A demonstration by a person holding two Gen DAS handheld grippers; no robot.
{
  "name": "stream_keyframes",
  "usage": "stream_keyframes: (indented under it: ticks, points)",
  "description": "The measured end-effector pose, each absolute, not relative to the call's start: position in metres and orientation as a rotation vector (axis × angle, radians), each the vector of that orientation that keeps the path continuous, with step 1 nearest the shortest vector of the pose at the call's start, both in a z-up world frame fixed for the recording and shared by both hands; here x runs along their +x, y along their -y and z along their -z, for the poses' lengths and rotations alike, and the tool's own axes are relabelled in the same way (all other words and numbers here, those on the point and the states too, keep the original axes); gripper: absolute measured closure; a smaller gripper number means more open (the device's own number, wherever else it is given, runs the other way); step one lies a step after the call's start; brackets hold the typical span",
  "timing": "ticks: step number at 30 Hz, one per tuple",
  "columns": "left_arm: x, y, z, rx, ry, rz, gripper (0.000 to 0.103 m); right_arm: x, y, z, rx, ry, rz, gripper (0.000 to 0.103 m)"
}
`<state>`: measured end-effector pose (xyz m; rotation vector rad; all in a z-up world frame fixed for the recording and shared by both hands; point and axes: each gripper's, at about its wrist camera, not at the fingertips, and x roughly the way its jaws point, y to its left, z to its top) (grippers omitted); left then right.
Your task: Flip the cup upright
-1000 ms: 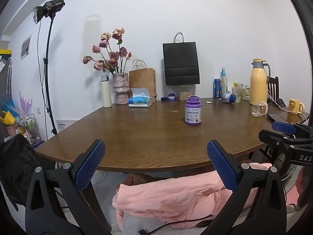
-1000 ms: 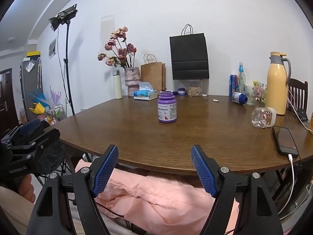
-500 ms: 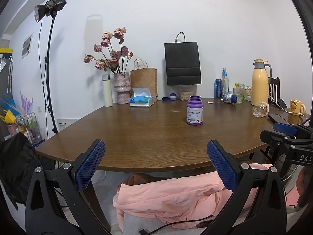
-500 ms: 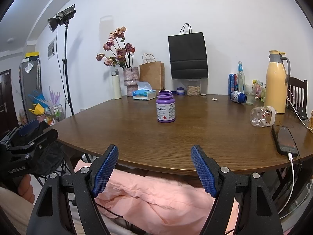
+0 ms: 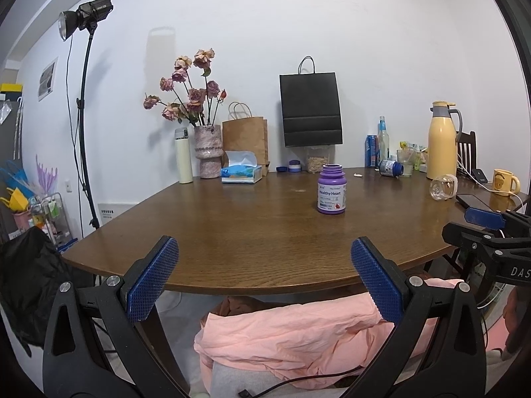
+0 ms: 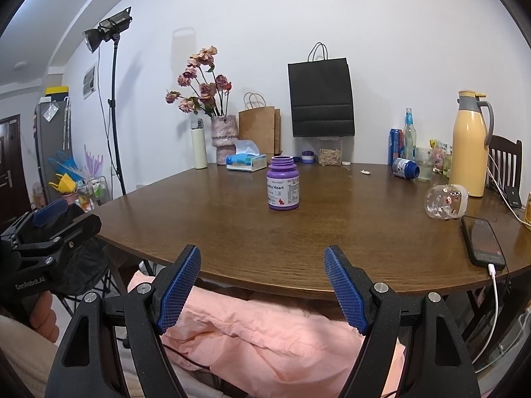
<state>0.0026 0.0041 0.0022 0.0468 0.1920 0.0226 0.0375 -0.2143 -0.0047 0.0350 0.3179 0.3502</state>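
A clear glass cup (image 5: 443, 187) with small red prints lies on its side at the right of the brown wooden table (image 5: 249, 225), beside a tall yellow thermos (image 5: 441, 141). From the right wrist the cup (image 6: 446, 201) lies just behind a black phone (image 6: 483, 240). My left gripper (image 5: 264, 243) is open and empty at the table's near edge. Beside it, my right gripper (image 6: 262, 250) is also open and empty at that near edge, well short of the cup.
A purple pill bottle (image 6: 282, 184) stands mid-table. Along the back are a flower vase (image 6: 225, 139), a tissue box (image 6: 246, 162), paper bags (image 6: 320, 96), bottles and a toppled blue-capped jar (image 6: 405, 168). A yellow mug (image 5: 504, 182) stands far right. Pink cloth (image 6: 265, 331) lies below.
Both views have drifted only slightly, sinking a little toward table height. Nothing on the table has moved, and both grippers stay open.
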Motion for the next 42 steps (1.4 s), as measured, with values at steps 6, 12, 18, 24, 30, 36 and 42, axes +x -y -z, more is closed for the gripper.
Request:
stream_keyframes:
  ticks: [6, 12, 18, 24, 30, 36, 42]
  points:
    - [0.0034, -0.0064, -0.0004, 0.038, -0.197, -0.021, 0.000, 0.0375, 0.2125, 0.0052, 0.029, -0.323, -0.353, 0.021]
    - [0.0036, -0.0063, -0.0003, 0.040, -0.197, -0.022, 0.000, 0.0382, 0.2116, 0.0064, 0.025, -0.331, -0.339, 0.021]
    - [0.0031, -0.0068, 0.0010, 0.037, -0.198, -0.026, 0.000, 0.0388, 0.2109, 0.0073, 0.024, -0.339, -0.339, 0.021]
    - [0.0025, -0.0076, 0.0003, 0.041, -0.196, -0.024, 0.000, 0.0378, 0.2114, 0.0062, 0.027, -0.342, -0.337, 0.021]
    - [0.0026, -0.0086, 0.0000, 0.040, -0.196, -0.026, 0.000, 0.0379, 0.2114, 0.0056, 0.024, -0.342, -0.338, 0.021]
    - [0.0025, -0.0092, 0.0001, 0.040, -0.198, -0.025, 0.000, 0.0376, 0.2110, 0.0059, 0.023, -0.342, -0.338, 0.021]
    - [0.0024, -0.0101, 0.0003, 0.041, -0.199, -0.024, 0.000, 0.0377, 0.2106, 0.0056, 0.023, -0.344, -0.338, 0.021]
